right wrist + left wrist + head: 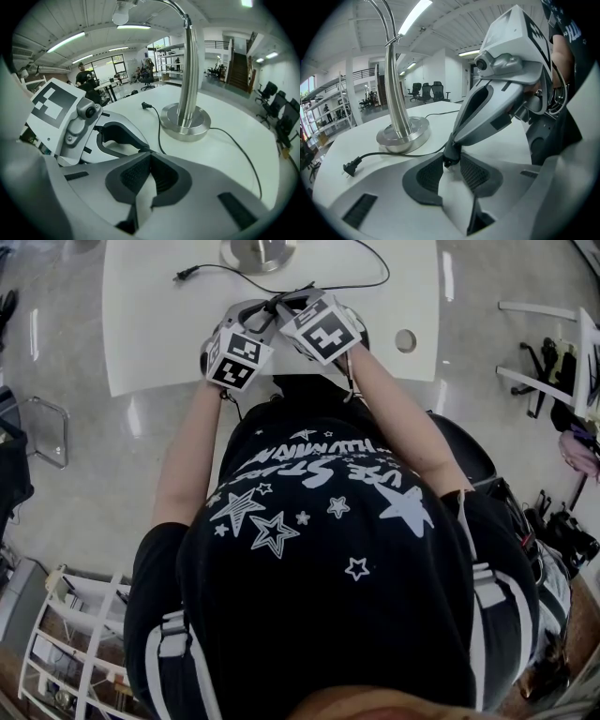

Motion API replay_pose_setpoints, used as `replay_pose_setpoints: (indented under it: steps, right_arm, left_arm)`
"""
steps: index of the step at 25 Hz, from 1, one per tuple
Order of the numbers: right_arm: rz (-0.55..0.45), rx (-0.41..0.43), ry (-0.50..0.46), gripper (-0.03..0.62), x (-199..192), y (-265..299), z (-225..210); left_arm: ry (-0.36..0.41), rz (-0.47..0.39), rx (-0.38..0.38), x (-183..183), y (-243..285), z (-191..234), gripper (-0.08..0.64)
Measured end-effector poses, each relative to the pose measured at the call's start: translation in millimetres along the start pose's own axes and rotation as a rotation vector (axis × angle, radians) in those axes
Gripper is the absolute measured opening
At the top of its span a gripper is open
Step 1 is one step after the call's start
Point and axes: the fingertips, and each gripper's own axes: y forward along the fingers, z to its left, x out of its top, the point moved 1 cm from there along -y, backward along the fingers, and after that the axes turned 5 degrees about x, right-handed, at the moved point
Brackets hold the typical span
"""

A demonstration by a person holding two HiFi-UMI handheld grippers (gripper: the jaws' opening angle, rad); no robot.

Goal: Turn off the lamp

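A chrome lamp base [258,251] stands at the far edge of the white table [150,334]. Its black cord [366,282] loops across the top to a loose plug [183,276]. Both grippers meet over the cord in front of the base. My left gripper [450,161] has its pads closed on a small black switch piece [449,153] on the cord. The narrow tip of my right gripper [451,146] comes down on that same spot. In the right gripper view, the right gripper [150,157] has its fingertips together, and the switch is hidden behind them. The bulb [121,16] hangs overhead.
The table has a round cable hole [405,340] at its right. A metal chair frame [47,427] stands on the floor to the left, a white rack [75,634] at lower left, and tools and cases [562,362] to the right. A person [84,75] stands far back.
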Motion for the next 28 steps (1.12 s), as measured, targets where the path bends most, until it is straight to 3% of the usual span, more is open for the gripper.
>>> replay_pose_setpoints:
  steps: [14,28]
  right_arm:
    - [0.064,-0.109,-0.109,0.006,4.4,1.5,2.0]
    - [-0.013,-0.099,-0.054,0.006,4.7,-7.6,3.0]
  left_arm:
    - [-0.016,0.006,-0.009,0.9,-0.6,1.0,0.13]
    - [-0.047,-0.032,0.008,2.4,-2.4,2.7,0.132]
